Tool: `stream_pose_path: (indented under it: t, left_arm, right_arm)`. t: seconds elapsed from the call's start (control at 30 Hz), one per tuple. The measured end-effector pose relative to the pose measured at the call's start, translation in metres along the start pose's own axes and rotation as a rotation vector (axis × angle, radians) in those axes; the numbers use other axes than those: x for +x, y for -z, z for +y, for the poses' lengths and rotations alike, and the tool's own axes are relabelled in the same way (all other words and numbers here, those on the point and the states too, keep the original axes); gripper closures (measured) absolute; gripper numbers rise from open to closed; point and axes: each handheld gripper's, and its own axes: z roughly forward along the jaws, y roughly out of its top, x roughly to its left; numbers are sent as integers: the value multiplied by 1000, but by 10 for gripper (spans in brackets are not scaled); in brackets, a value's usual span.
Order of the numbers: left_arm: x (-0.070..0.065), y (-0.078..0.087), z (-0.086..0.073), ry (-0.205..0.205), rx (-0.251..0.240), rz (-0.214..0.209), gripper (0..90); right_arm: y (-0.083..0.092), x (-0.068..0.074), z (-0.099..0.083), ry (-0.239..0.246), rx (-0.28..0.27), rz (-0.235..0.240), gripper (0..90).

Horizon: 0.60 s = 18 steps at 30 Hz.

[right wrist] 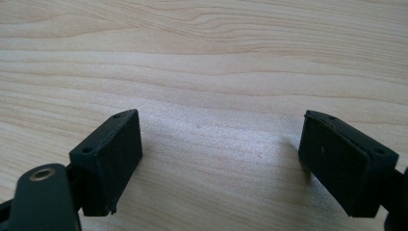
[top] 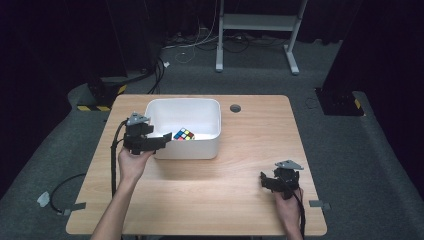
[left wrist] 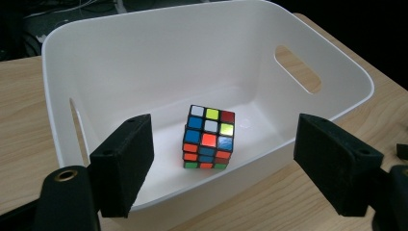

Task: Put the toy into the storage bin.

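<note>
1. Nearest the person, the right gripper (top: pixel 280 181) rests low on the wooden counter (top: pixel 225 175), well apart from everything else. Its fingers (right wrist: pixel 113 159) stand wide open with bare wood between them.
2. Further in, the left gripper (top: pixel 161 141) hovers at the near left rim of a white tub (top: pixel 185 149). Its fingers (left wrist: pixel 126 161) are apart and hold nothing.
3. Inside the tub a puzzle cube (left wrist: pixel 208 138) sits on the floor of it, roughly central, untouched.
4. My guess at handling: the cube is light, hard and stiff, with smooth glossy stickers (so a little slippery). Its layers can twist, so the best hold is probably square across two opposite flat faces, not on corners or edges.
5. The left gripper view gives the cube's tile colours, its slightly turned stance and the tub's handle slot (left wrist: pixel 297 68); the high view gives the whole layout, both hands, and beyond the counter a grey carpet (top: pixel 260 80) and a metal stand (top: pixel 260 30).
</note>
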Motion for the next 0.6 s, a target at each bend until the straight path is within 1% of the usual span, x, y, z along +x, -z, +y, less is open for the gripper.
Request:
stream_pose_path:
  t: [0.13, 0.27, 0.6]
  left_arm:
    - [-1, 2, -2, -4, -6, 4, 219]
    - [1, 4, -5, 4, -11, 7, 219]
    - [2, 9, -10, 10, -19, -2, 219]
  right_arm:
    - [0, 0, 0, 0, 0, 0, 151]
    - [0, 0, 0, 0, 0, 0, 151]
    - [0, 0, 0, 0, 0, 0, 151]
